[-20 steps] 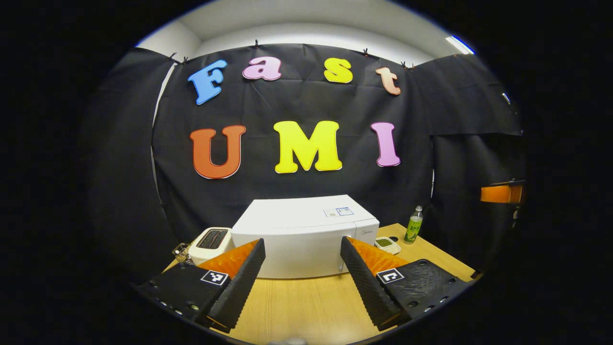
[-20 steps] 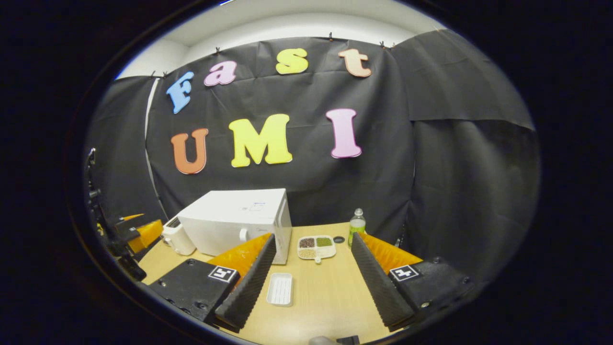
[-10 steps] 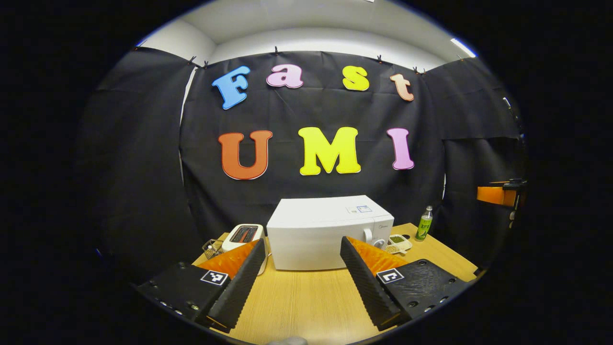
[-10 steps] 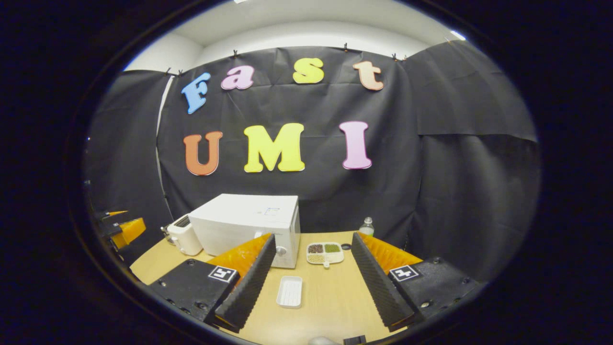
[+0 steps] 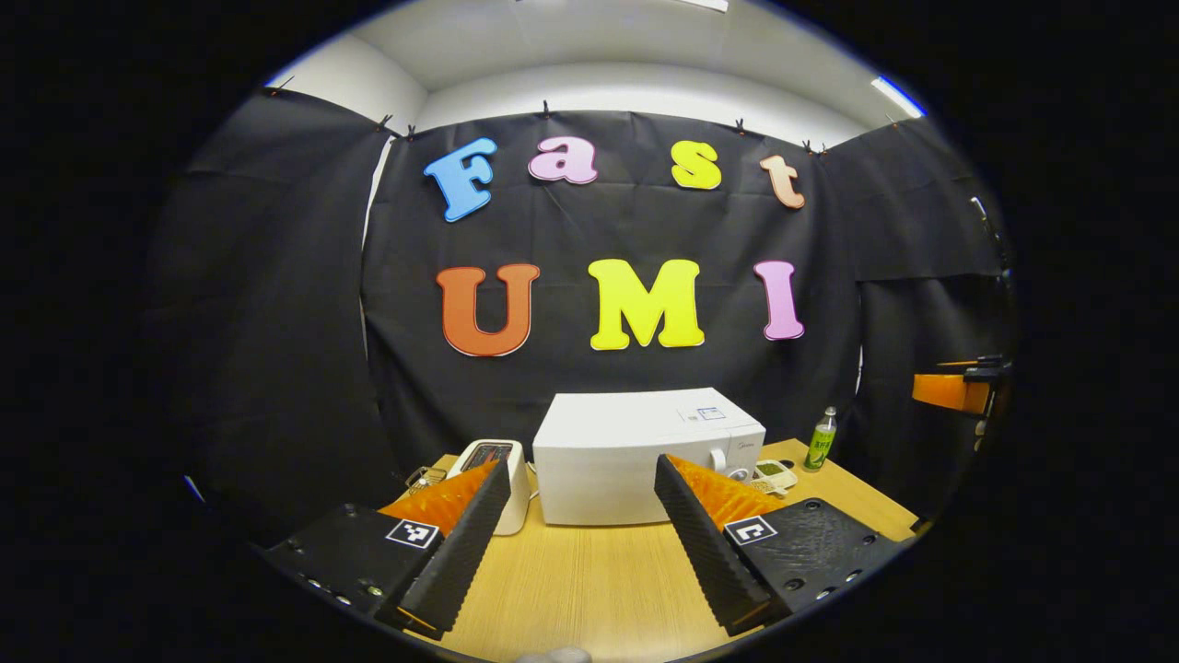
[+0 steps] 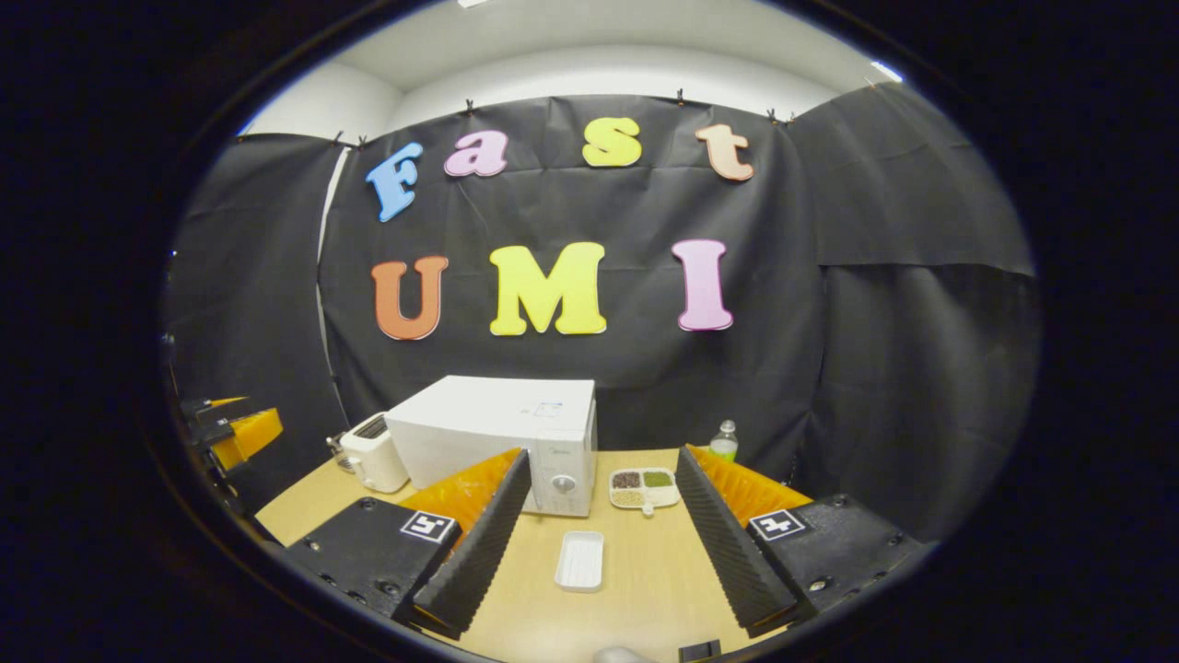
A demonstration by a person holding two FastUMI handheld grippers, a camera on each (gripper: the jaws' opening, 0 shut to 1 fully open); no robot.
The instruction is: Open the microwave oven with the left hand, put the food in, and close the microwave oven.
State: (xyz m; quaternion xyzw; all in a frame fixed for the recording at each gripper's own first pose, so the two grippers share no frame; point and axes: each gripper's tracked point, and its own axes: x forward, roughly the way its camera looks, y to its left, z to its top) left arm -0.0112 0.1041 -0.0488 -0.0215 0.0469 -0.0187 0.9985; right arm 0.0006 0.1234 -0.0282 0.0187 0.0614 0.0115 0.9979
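A white microwave oven (image 5: 645, 456) is seen standing at the back of a wooden table (image 5: 580, 580), its door shut, with the booth's black cloth wall behind it. In the left gripper view the left gripper (image 5: 580, 543) is held above the near part of the table, well apart from the oven; its jaws are spread wide and nothing is held between them. A white toaster (image 5: 493, 465) is set just beside the oven's left side, and a green bottle (image 5: 821, 440) stands near the table's far right corner. In the right gripper view the right gripper (image 6: 599, 552) is likewise held over the table with its jaws spread apart and nothing between them. The food, a divided dish of grains (image 6: 645, 487), is placed on the table just to the right of the oven's control panel (image 6: 564, 474). A small white tray (image 6: 580, 560) lies nearer, between the fingers in the picture, apart from both.
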